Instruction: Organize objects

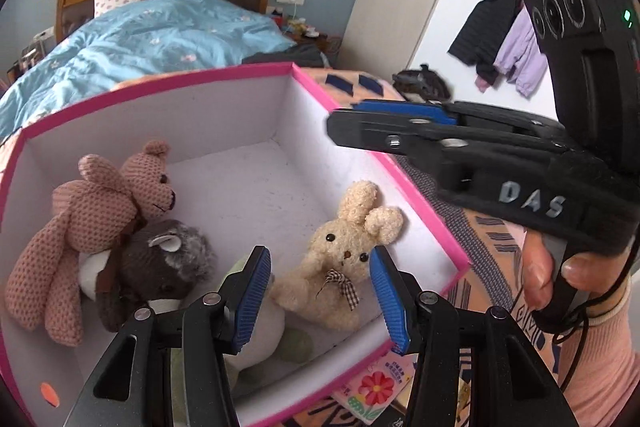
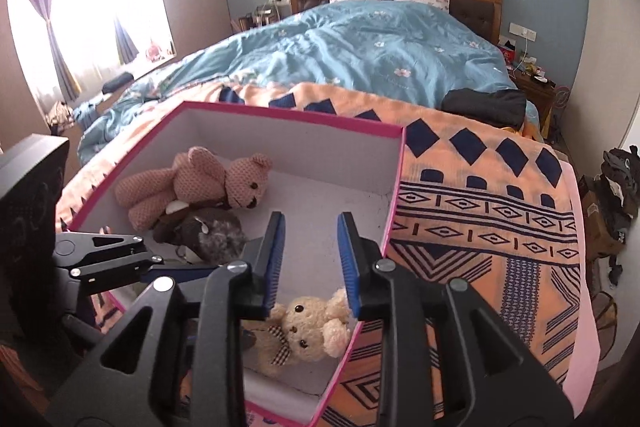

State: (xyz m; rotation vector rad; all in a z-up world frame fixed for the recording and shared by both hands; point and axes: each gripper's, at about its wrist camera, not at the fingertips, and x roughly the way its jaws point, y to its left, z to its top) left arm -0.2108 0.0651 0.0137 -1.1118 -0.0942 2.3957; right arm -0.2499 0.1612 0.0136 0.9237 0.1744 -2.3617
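A pink-rimmed white box [image 1: 380, 155] [image 2: 394, 187] sits on a patterned blanket on the bed. Inside lie a pink knitted bear [image 1: 100, 219] [image 2: 200, 183], a dark grey koala [image 1: 168, 267] [image 2: 208, 231], a cream plush bunny [image 1: 340, 255] [image 2: 304, 335] with a checked bow, and a white and green plush [image 1: 264, 339] partly hidden under my left fingers. My left gripper [image 1: 320, 295] is open and empty above the bunny. My right gripper [image 2: 310, 263] is open and empty above the box; in the left wrist view [image 1: 340, 123] it hovers over the box's right rim.
The orange and navy patterned blanket [image 2: 480, 219] covers the bed's foot, with a blue duvet [image 2: 360, 55] behind. A flower-printed book [image 1: 372, 391] lies beside the box's near corner. Coats [image 1: 504, 39] hang on a wall rack. A window with purple curtains [image 2: 80, 7] is at the left.
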